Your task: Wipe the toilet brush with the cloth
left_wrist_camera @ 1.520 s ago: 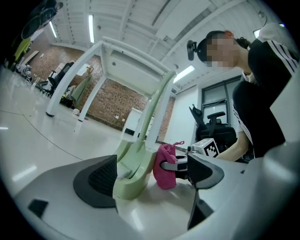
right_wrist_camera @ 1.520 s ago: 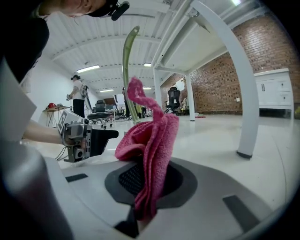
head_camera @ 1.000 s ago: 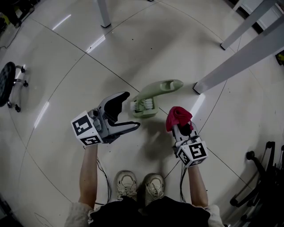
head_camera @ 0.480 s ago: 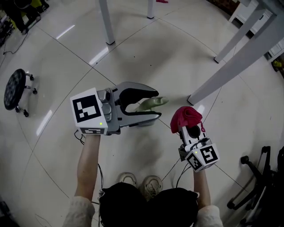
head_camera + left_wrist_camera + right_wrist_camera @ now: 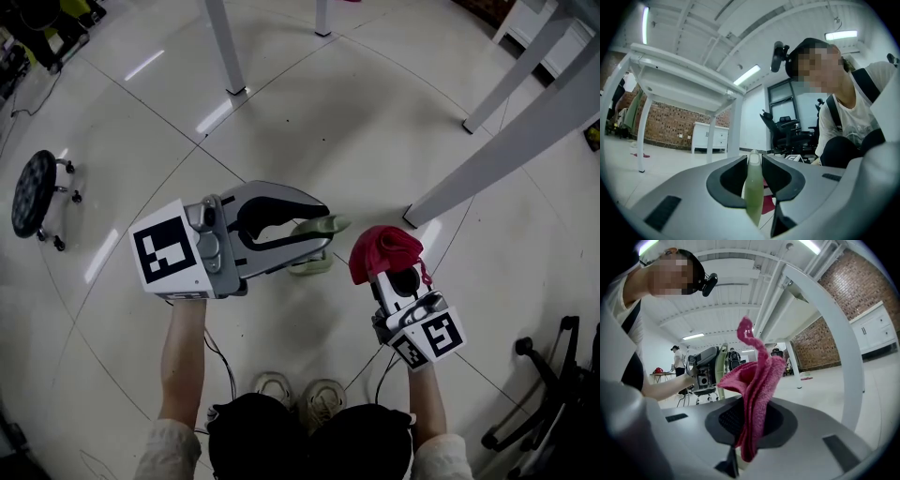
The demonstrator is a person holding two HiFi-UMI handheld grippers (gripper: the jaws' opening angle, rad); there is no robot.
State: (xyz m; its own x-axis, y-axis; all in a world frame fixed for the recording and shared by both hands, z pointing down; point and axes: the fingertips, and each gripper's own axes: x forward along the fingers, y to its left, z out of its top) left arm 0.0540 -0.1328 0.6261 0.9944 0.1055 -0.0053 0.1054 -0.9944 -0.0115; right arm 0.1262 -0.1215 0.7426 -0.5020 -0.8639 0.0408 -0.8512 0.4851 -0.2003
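Note:
A pale green toilet brush (image 5: 311, 265) hangs off the floor with its handle (image 5: 753, 187) between the jaws of my left gripper (image 5: 325, 223). Those jaws are closing, and both dark pads press on the handle's sides. In the left gripper view the handle stands upright at the middle of the gripper (image 5: 753, 161). To the right, my right gripper (image 5: 391, 274) is shut on a bunched pink cloth (image 5: 382, 248), which sticks up from its jaws (image 5: 757, 380). The right gripper view also shows the left gripper (image 5: 705, 371) with the brush (image 5: 723, 363) a short way off.
White table legs stand at the back (image 5: 228, 47) and slant in from the right (image 5: 497, 159). A black stool (image 5: 33, 192) is at the far left and an office chair base (image 5: 553, 394) at the right edge. My shoes (image 5: 300, 394) are just below the grippers.
The brush lay on the floor a second ago. My left jaws have closed on its handle and lifted it. Both grippers have risen, the right one still carrying the cloth.

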